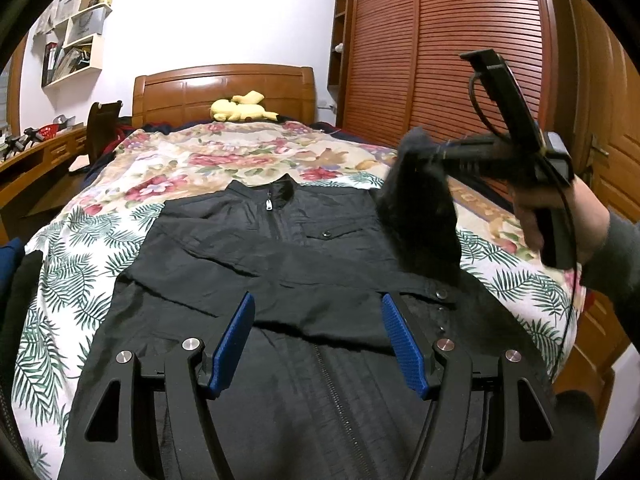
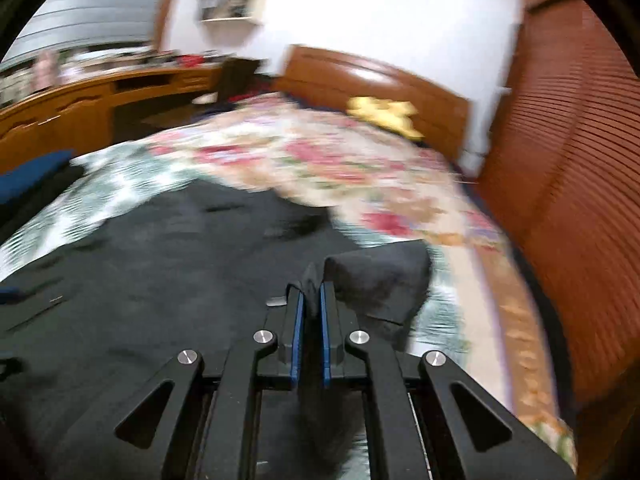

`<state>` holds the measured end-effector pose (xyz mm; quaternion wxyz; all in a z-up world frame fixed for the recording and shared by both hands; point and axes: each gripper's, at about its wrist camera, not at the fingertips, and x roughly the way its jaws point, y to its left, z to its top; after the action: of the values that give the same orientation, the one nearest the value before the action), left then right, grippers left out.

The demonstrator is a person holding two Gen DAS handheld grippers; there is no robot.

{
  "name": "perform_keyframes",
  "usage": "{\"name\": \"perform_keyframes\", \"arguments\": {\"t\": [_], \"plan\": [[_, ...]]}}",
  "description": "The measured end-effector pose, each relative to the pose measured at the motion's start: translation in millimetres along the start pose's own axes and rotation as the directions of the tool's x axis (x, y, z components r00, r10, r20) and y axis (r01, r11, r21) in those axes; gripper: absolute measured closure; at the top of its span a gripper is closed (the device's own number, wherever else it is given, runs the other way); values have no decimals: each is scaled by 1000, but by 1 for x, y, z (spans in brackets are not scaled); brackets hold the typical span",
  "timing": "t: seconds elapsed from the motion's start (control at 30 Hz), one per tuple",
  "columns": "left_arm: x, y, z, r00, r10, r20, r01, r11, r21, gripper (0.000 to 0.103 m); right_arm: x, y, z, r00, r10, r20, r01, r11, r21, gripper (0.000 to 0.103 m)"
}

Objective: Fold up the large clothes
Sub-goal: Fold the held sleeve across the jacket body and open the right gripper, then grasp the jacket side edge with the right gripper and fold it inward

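Note:
A black zip-up jacket (image 1: 280, 264) lies front-up on the floral bedspread (image 1: 224, 160), collar toward the headboard. Its left sleeve is folded across the chest. My left gripper (image 1: 318, 304) is open and empty, hovering just above the jacket's middle. My right gripper (image 1: 436, 152) is shut on the jacket's right sleeve (image 1: 420, 216) and holds it lifted above the jacket's right shoulder. In the blurred right wrist view the blue pads (image 2: 298, 328) of my right gripper (image 2: 312, 292) pinch the black sleeve cuff (image 2: 380, 284), with the jacket (image 2: 160, 280) spread below.
A yellow plush toy (image 1: 240, 108) lies by the wooden headboard (image 1: 224, 92). A slatted wooden wardrobe (image 1: 440, 48) stands along the bed's right side. A wooden desk (image 1: 36, 160) and dark chair (image 1: 100, 128) are at the left. Dark clothes (image 1: 16, 280) lie on the bed's left edge.

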<state>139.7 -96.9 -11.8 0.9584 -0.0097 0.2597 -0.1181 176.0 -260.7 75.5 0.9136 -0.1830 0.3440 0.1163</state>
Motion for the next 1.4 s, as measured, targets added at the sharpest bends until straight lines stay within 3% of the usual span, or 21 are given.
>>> {"name": "perform_keyframes", "arguments": {"t": [0.1, 0.17, 0.2, 0.43, 0.5, 0.57, 0.73, 1.0, 1.2, 1.4], "plan": [[-1, 1, 0, 1000, 1, 1, -1, 1000, -7, 35, 17, 36, -16, 991, 85, -100, -92, 994, -65, 95], [-2, 1, 0, 1000, 4, 4, -4, 1000, -9, 35, 28, 53, -31, 984, 85, -158, -103, 989, -106, 70], [-3, 1, 0, 1000, 4, 4, -4, 1000, -10, 35, 31, 57, -37, 983, 77, -169, -97, 988, -118, 65], [-6, 4, -1, 1000, -1, 12, 1, 1000, -18, 35, 29, 39, -55, 976, 77, -202, -93, 993, -73, 60], [-6, 4, -1, 1000, -1, 11, 1, 1000, -18, 35, 25, 31, -56, 979, 63, -193, -74, 996, -53, 50], [-6, 5, -2, 1000, -2, 11, 2, 1000, -18, 35, 23, 21, -56, 981, 53, -184, -58, 998, -19, 28], [-6, 6, -3, 1000, -2, 11, 2, 1000, -13, 35, 28, 0, -68, 976, 12, -219, -8, 1000, 18, 26], [-5, 7, -3, 1000, 1, 7, -1, 1000, -13, 35, 49, -32, -107, 953, 36, -302, 25, 980, 196, 26], [-6, 7, -4, 1000, 5, 5, -5, 1000, -12, 35, 63, -53, -126, 948, 42, -315, 68, 941, 331, 26], [-6, 8, -6, 1000, 17, 2, -17, 1000, -8, 35, 76, -68, -136, 944, 91, -316, 62, 894, 443, 29]]}}
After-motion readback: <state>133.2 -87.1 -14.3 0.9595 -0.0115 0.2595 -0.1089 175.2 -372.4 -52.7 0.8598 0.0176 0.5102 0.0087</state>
